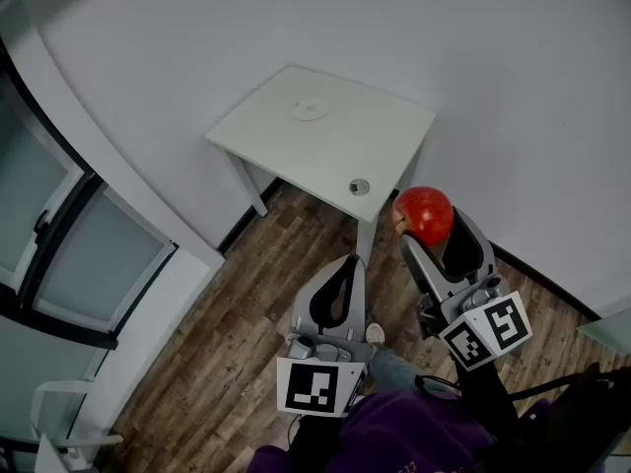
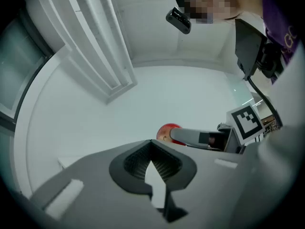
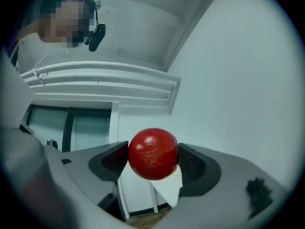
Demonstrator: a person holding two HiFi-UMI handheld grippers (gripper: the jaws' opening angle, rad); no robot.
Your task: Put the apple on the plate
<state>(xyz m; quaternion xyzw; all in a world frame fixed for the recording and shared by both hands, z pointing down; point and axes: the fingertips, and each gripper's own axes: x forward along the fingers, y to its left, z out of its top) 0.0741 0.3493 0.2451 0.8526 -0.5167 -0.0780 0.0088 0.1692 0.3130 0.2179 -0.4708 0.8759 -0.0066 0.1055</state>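
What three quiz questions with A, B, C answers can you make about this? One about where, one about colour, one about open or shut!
1. Where is the apple?
A) between the left gripper's jaws
B) between the right gripper's jaws
C) in neither gripper

2. What colour is the apple?
A) green
B) red
C) yellow

3. How do the left gripper's jaws stand?
A) wide open
B) shut on the apple
C) shut with nothing between them

Right letters:
1 B, the right gripper view shows both jaws pressing on its sides.
2 B, it looks shiny red in every view.
3 C, the left gripper view shows the jaw tips meeting with nothing between them.
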